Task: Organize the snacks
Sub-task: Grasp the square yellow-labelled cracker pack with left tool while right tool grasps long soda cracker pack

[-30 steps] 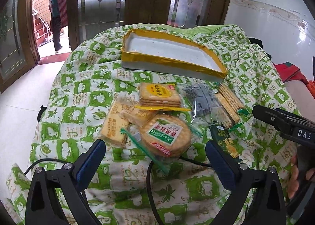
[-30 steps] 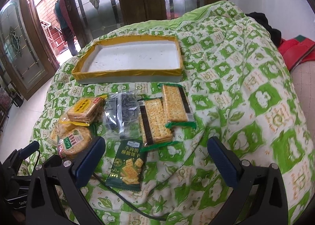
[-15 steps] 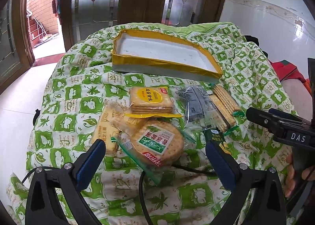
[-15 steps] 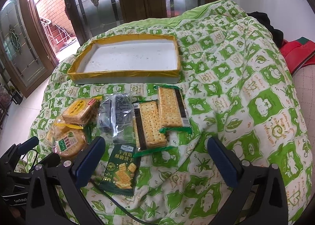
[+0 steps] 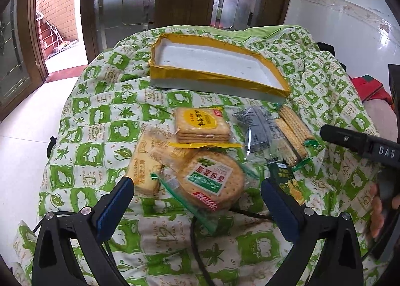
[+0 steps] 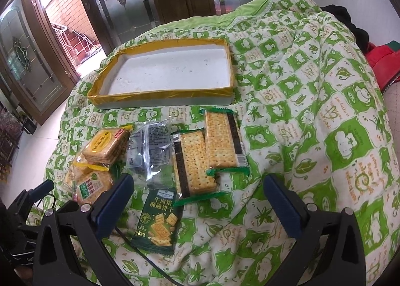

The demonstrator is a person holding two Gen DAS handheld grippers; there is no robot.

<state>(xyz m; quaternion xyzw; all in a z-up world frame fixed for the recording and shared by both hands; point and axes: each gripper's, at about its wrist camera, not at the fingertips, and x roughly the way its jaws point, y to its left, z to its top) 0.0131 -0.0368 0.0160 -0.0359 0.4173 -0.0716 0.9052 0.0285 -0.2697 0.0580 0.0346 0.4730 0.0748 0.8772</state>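
Snacks: wrapped cracker packets (image 6: 207,151) are lying clustered on the green quilt (image 6: 312,116).
Tray (image 6: 160,92): yellow-rimmed, white inside, sitting behind them.
Left gripper (image 5: 197,194): jaws are standing wide, holding nothing.
Right gripper (image 6: 198,189): jaws are standing wide, holding nothing.

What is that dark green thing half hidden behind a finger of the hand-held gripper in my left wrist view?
Observer: A dark green foil cracker packet, seen whole from the right wrist, lying flat on the green-and-white quilt.
Operator: Is the right hand-held gripper holding anything?
Observer: No. The right hand-held gripper is open and empty.
Operator: How many long cracker packs are there?
Observer: Two, side by side: the nearer clear-wrapped rectangular cracker pack and the farther clear-wrapped rectangular cracker pack, which is closer to the yellow-rimmed white tray.
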